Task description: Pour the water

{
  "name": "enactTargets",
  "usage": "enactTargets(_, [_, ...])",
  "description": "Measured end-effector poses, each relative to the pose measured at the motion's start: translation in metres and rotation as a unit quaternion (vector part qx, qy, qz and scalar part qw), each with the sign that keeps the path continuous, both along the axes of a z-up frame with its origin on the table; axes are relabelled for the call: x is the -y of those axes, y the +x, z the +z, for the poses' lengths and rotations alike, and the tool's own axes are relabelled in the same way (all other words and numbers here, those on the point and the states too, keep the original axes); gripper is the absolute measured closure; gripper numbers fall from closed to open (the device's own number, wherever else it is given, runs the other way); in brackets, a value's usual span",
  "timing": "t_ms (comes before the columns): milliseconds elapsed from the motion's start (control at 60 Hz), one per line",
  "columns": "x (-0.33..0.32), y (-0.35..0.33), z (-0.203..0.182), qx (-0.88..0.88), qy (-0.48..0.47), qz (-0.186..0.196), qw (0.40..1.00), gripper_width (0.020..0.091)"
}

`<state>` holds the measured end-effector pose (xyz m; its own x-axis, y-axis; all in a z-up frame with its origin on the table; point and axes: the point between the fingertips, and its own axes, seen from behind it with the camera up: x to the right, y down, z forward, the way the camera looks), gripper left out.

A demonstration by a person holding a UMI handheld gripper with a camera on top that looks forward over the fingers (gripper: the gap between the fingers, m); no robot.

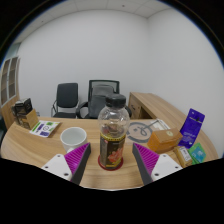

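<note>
**Bottle clamped between the fingers, cup off at ten o'clock**

Tongs [112,165] sit low in the gripper view, their two fingers reaching forward with a magenta pad on each inner face. The left pad [79,154] and right pad [146,160] both press against the sides of a clear bottle [114,130], so the fingers are clamped on it. It stands upright between them, holding dark liquid, with a label around its lower half and a cap on top. Its base is cut off from sight behind the fingers, so whether it rests on the table [45,142] or is lifted cannot be told. The label's print is too small to read.

From the fingertips, a white cup [74,135] stands near at about ten o'clock, just beside the bottle, open mouth up; what is inside is hard to make out. At two o'clock lie an orange box [167,139] and a purple carton [193,125], with small items by them that are unclear. At twelve o'clock, beyond the table, stand two dark chairs [83,98].
</note>
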<state>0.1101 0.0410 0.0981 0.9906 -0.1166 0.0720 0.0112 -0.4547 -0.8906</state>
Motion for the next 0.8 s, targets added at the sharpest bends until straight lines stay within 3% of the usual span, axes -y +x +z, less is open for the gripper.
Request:
enactTargets(533, [0.273, -0.127, 0.124, -0.02, -0.04, -0.027, 0.999, 0.0248])
enactTargets(800, [0.332, -0.158, 0.156, -0.002, -0.025, -0.028, 0.999, 0.0246])
